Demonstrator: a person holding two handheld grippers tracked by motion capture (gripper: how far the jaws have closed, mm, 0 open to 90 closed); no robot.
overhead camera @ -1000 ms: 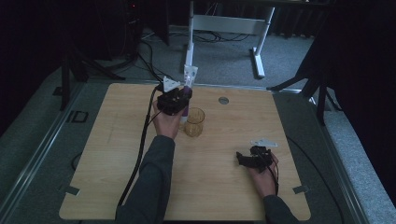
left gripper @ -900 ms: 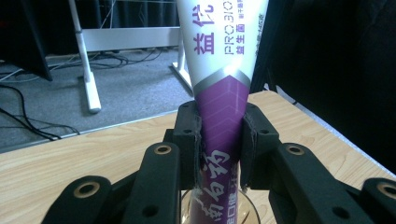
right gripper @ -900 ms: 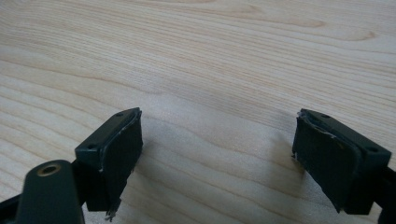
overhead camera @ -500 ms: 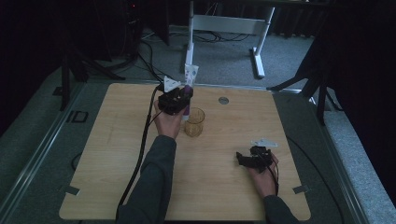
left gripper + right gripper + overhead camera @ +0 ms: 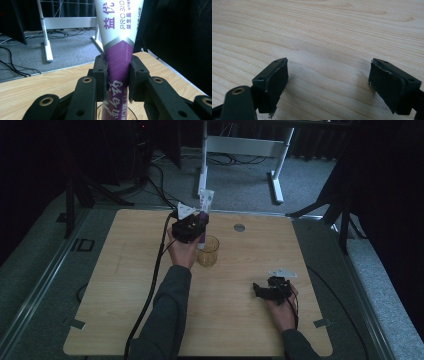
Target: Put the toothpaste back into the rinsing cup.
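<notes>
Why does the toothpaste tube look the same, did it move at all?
No. The toothpaste tube sits in the same spot above the glass cup, near the table's round grommet.

A light wooden table (image 5: 125, 285) with rounded corners stands on grey carpet (image 5: 45, 285). A clear glass cup (image 5: 208, 252) stands upright on it, a little back from the middle. Near the far edge, well apart from the cup, a small round grey disc (image 5: 239, 227) sits flat in the wood. Toward the near right corner the right gripper (image 5: 270, 290) rests low on the tabletop, pale wood grain showing between its spread jaws.
</notes>
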